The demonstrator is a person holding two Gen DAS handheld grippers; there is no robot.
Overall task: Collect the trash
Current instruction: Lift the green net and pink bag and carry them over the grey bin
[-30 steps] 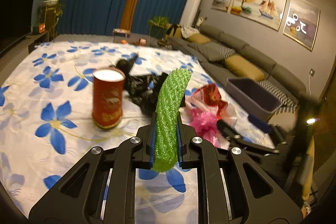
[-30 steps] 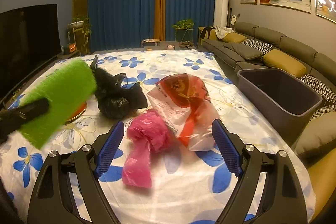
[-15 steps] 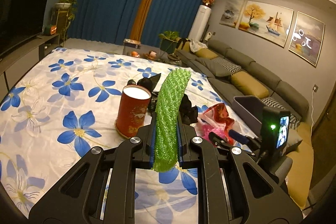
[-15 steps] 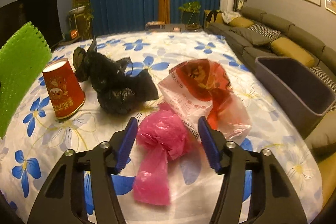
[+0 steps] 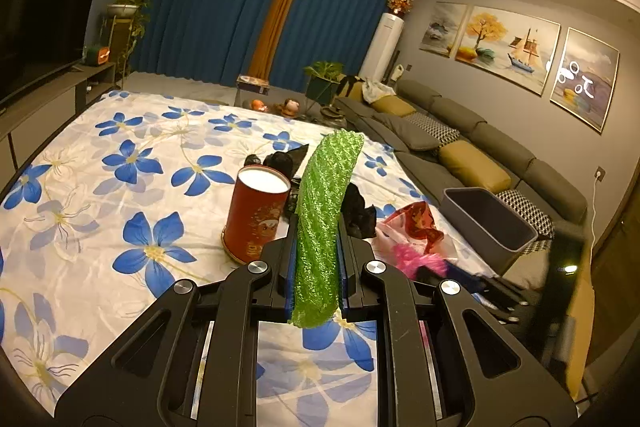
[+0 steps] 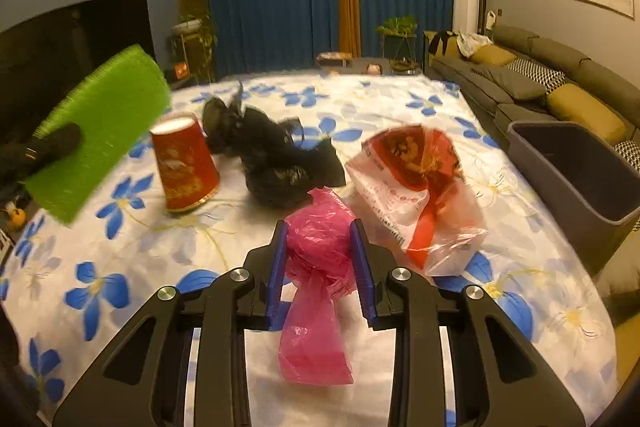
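- The left gripper (image 5: pixel 316 267) squeezes a bumpy green foam net (image 5: pixel 326 211); its long side stands up.
- The right gripper (image 6: pixel 320 267) is closing around a crinkly pink plastic bag (image 6: pixel 320 251) on the flowery cloth (image 6: pixel 120 251), tail pointing toward the camera.

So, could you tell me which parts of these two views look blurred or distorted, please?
Right wrist view: the green mesh piece and red-and-white bag are motion-smeared. Left wrist view: mostly sharp; only the right tool blurs. Both bend and darken at the edges.

The way ahead of the right jaws is blocked by a black bag (image 6: pixel 276 163). To their right, a red-and-white bag (image 6: pixel 420 183) crowds close; bare cloth (image 6: pixel 120 251) is left leftward.
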